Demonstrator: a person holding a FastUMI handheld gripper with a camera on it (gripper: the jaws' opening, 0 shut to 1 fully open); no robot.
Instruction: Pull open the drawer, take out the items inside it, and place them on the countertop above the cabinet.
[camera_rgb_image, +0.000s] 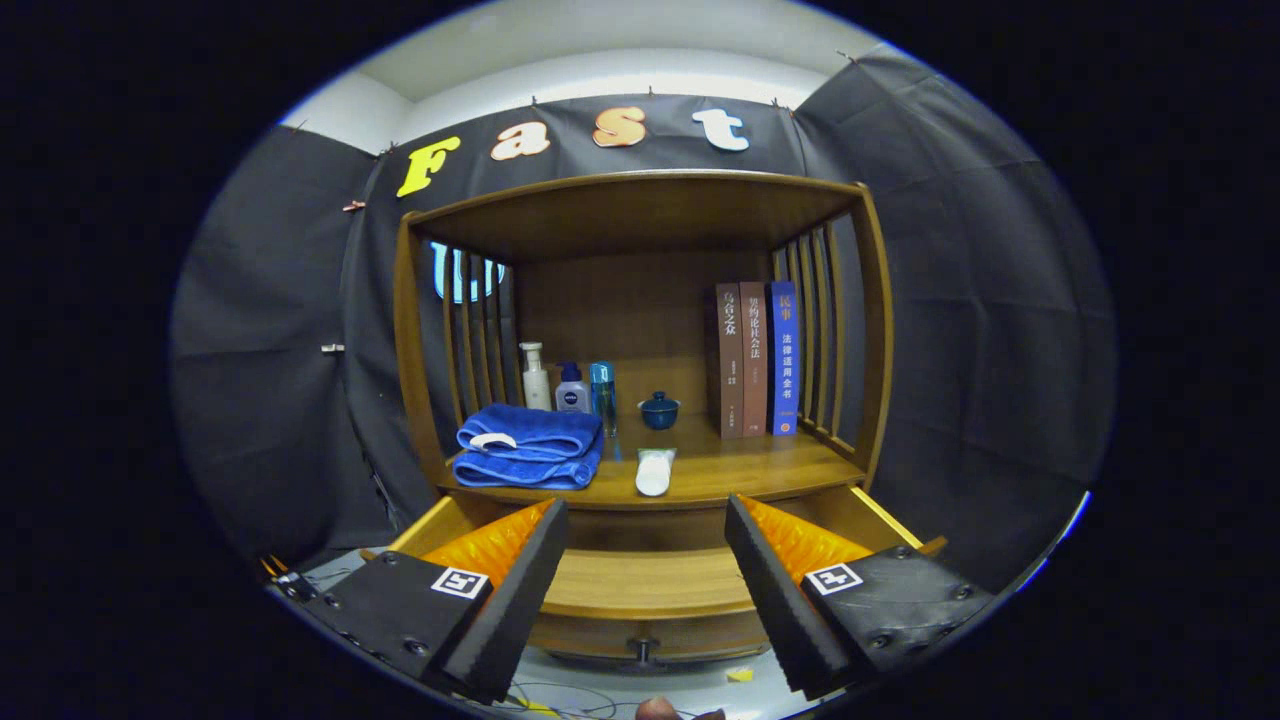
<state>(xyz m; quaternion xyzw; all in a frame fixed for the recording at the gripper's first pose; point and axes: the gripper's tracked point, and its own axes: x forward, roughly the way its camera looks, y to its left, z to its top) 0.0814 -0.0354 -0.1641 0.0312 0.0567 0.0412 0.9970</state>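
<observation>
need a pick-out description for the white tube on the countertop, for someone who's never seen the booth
Start at the wooden cabinet, whose drawer stands pulled open between the open gripper fingers. On the countertop above it, right of the folded blue towels and in front of the small blue bowl, lies the white tube. It is the one white thing lying flat at the front edge; the bottles stand upright at the back.

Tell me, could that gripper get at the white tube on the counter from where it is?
Probably yes. The gripper is open, fingers spread over the pulled-out drawer, and the white tube lies just beyond them at the countertop's front edge, with nothing between.
</observation>
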